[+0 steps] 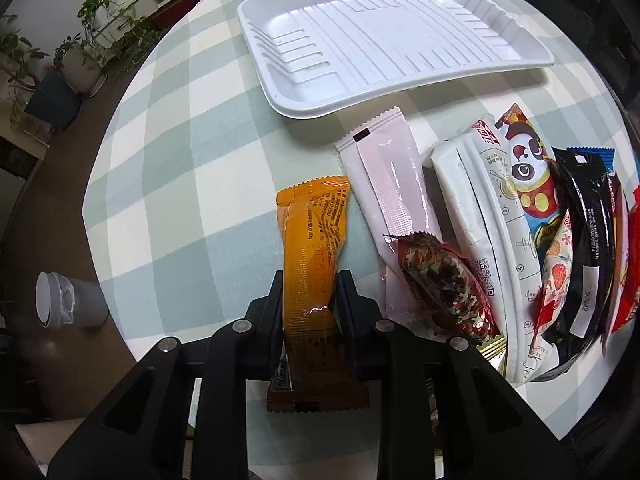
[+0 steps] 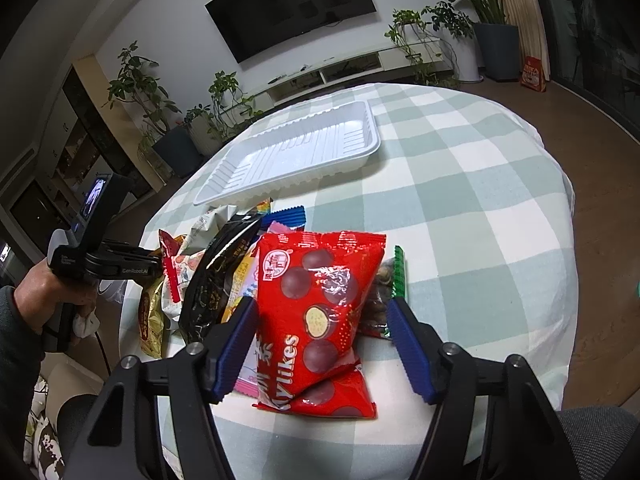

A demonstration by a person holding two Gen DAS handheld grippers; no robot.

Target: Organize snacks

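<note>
Left tongs pinch a glossy orange snack packet, serrated ends.

red snack bag: "ylikes" in white letters, first letter hidden, toward its 6 o'clock end
left gripper: "GenRobot.AI" on body, 9 o'clock in right wrist view
white packet: circled step numbers 3, 4, 5; QR code

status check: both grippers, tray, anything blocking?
Left gripper shut on orange packet. Right gripper open around red bag. Tray empty, path clear.
</note>
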